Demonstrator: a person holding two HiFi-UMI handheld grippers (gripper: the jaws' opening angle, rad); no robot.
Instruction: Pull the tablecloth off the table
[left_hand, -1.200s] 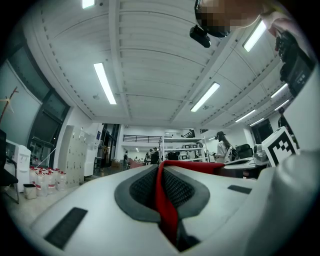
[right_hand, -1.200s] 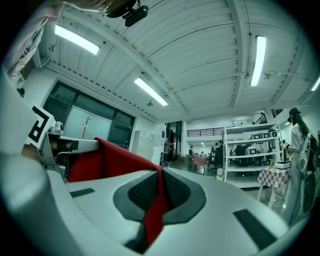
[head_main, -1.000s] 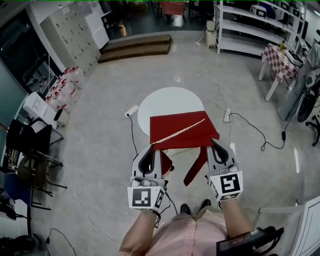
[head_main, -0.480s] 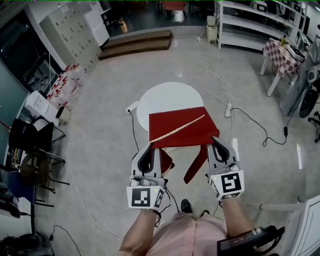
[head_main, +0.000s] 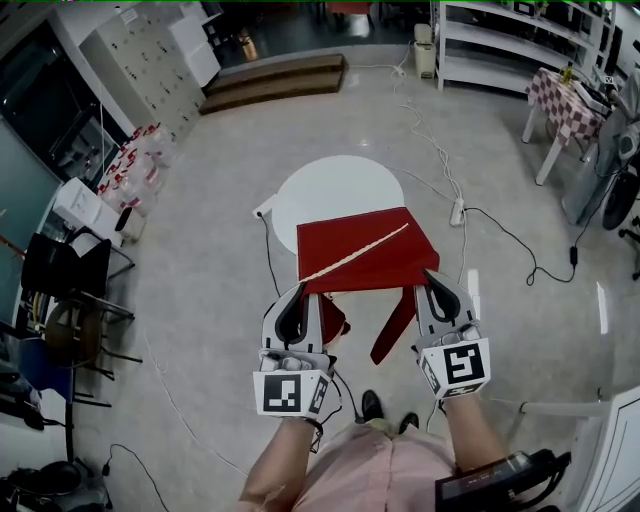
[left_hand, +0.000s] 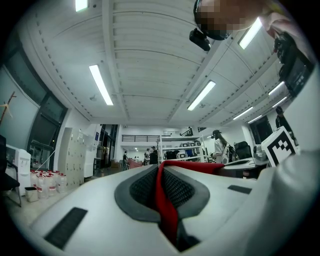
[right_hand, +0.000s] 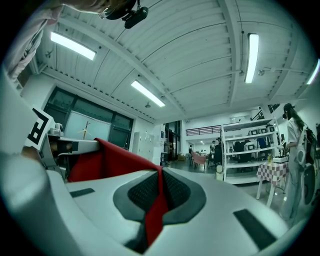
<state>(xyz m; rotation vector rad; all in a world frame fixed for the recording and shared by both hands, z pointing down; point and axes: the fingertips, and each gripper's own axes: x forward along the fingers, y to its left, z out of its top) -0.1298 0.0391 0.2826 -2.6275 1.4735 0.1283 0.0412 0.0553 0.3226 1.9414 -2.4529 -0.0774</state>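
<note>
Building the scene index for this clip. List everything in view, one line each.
tablecloth: one, red, over the table's near part, near edge hanging
table: one, white, round, mid-floor
power strips: two, white, on the floor, one on each side of the table
cables: several, black and white, across the floor
shelving: one, white, far right
checked table: one, red and white, far right
bottles: a cluster, clear with red, left
chairs: at least two, black, left edge
left gripper: white, shut on tablecloth
right gripper: white, shut on tablecloth
</note>
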